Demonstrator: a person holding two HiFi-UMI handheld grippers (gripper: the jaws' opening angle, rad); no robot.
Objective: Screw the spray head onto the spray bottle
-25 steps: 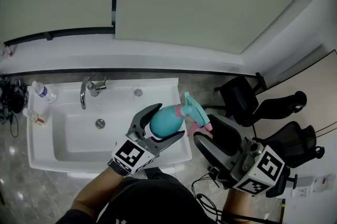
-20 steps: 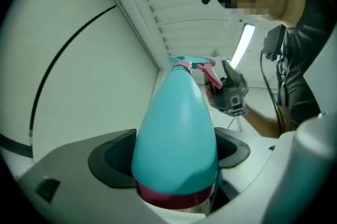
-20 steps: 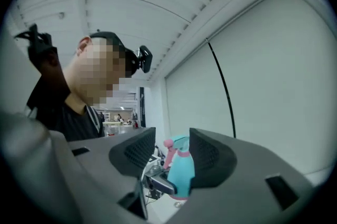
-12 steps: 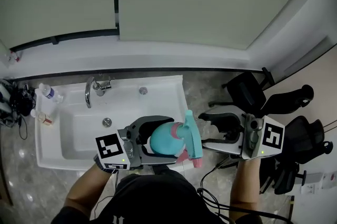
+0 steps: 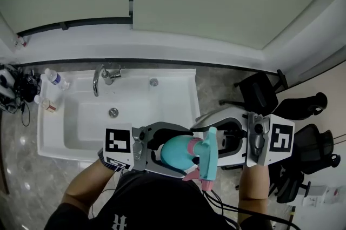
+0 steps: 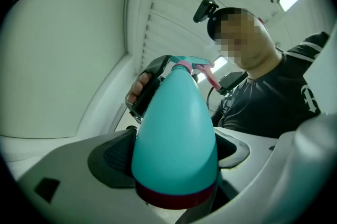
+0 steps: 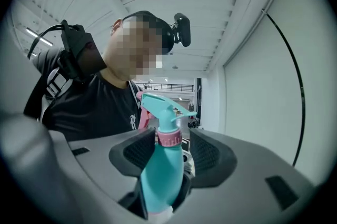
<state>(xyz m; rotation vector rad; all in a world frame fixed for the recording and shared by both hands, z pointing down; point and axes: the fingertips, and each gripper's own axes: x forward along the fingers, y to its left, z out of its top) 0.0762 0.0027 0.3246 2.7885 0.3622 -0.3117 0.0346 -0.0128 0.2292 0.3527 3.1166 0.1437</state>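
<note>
Tightening step: left tongs [image 6: 174, 157] pinch the spray bottle [image 5: 177, 151], right tongs [image 7: 169, 153] stand spread round the pink collar [image 7: 169, 138] (spray head [image 7: 160, 107] apparently seated). Next: clamp, twist.

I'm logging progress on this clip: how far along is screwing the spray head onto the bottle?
Done: the spray head sits on the neck of the spray bottle. In hand: the left gripper clamps the bottle's body; the right gripper straddles the pink collar, fingers apart, not gripping. To do: close on the collar and twist it down. How tightly it is threaded cannot be told.
</note>
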